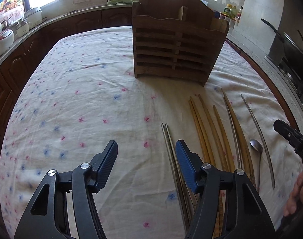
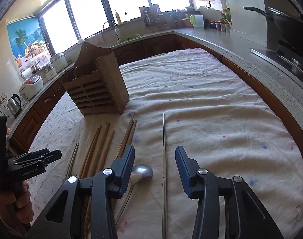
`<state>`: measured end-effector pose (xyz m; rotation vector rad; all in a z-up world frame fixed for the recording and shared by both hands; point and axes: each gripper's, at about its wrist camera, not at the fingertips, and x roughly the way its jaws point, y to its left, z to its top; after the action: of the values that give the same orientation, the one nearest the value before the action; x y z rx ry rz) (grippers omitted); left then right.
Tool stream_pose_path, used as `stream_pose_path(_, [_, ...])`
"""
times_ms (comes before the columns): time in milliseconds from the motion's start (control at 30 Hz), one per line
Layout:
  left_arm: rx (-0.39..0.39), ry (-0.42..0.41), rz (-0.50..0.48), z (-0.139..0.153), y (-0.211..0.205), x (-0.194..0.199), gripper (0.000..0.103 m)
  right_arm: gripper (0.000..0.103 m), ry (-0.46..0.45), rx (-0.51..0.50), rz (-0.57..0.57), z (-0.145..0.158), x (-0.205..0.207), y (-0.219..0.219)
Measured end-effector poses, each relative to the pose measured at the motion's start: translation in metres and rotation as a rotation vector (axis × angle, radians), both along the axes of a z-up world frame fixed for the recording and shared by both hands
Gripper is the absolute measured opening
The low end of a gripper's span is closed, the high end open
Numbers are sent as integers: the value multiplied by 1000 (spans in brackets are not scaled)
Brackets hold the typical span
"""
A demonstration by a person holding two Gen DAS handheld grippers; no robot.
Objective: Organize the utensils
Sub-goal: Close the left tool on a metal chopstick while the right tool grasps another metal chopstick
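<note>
Fingers of the left gripper stand partly apart with nothing pinched: bare cloth shows in the gap, and a dark pair of chopsticks runs just beside and under the right-hand finger; whether it touches them I cannot tell. Fingers of the right gripper are likewise part open and grip nothing; a single metal chopstick lies on the cloth between them, and a steel spoon lies with its bowl just beside the left-hand finger. More wooden chopsticks lie in a loose row between the two grippers. Beyond them a slatted wooden utensil holder stands upright, well apart from both grippers. All of it rests on a desk covered by a wrinkled white cloth dotted with small pink and blue marks. Around it runs a kitchen counter with dark cabinets, a sink tap, a kettle, rice cookers, a wok and bright windows.
</note>
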<state>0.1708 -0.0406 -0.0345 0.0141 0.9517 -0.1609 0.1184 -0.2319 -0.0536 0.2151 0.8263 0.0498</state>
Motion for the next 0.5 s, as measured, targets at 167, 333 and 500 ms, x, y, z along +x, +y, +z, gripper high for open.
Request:
stream_pose_path(167, [13,50,-23,-15,-5,15,44,39,74,-7,12,-15,28,-1])
stream_pose_path(333, [-1,53,-35,-16,-4,22,40,32,125,-26,18,-28,48,-1])
stream_pose_path(500, [-2,79,-51,-16,-7,29,39,26,163,-45,16,-41,64,-5])
